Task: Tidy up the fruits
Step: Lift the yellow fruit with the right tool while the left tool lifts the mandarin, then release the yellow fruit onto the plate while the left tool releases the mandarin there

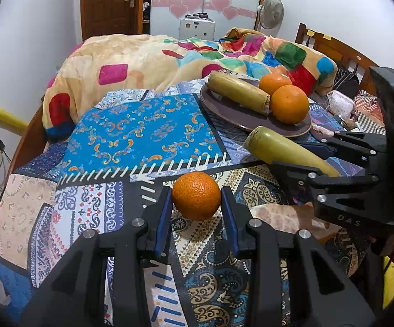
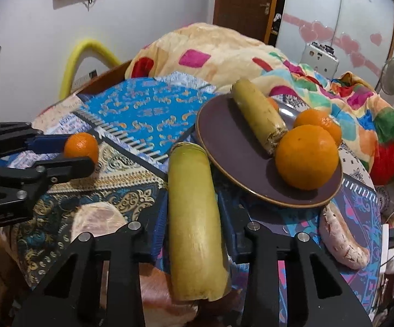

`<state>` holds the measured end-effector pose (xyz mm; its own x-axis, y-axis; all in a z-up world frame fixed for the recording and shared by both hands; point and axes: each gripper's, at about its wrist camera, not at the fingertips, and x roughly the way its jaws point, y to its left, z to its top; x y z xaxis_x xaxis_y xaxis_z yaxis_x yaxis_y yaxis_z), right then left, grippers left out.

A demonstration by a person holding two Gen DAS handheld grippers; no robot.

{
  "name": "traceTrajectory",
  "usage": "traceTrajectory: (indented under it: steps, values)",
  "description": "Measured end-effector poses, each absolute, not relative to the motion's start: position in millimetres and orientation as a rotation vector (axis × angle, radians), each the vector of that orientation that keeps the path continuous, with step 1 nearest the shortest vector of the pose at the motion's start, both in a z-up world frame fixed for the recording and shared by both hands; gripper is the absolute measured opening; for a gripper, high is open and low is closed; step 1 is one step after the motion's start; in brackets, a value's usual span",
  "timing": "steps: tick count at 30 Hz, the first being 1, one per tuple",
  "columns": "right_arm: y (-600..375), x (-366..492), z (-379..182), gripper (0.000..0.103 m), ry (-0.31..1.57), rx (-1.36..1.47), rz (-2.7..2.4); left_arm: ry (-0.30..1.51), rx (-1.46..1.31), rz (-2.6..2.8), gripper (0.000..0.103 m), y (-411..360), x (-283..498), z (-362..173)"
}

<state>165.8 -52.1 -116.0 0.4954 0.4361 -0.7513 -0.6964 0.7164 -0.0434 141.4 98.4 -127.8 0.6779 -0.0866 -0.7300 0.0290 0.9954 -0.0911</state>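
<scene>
While left gripper [image 1: 197,204] clamps small orange [image 1: 197,195] | right gripper [image 2: 192,204] grasps yellow-green stalk [image 2: 194,218] lengthwise.

Both views are evenly and fairly brightly lit by soft indoor light, with only faint shadows beneath the fruit between the fingers [image 1: 228,215]. The fisheye lenses bend straight lines far out from the fingers and darken every corner into a black rim. Focus is sharp near the fingers, softer on the far wall [image 2: 33,35], with mild glare on the plate [image 2: 286,113] beyond them.
</scene>
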Motion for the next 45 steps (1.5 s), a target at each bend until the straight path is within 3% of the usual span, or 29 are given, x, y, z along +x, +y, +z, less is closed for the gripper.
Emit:
traceTrajectory:
  steps: [21,45]
  values:
    - [-65,193,-69,0.032,0.656,-0.29,0.666,0.725,-0.03,-0.086,0.036,75,181,-84]
    - [-64,250,-82,0.032,0.707,-0.21,0.658,0.869,-0.003,-0.095,0.036,61,285,-119]
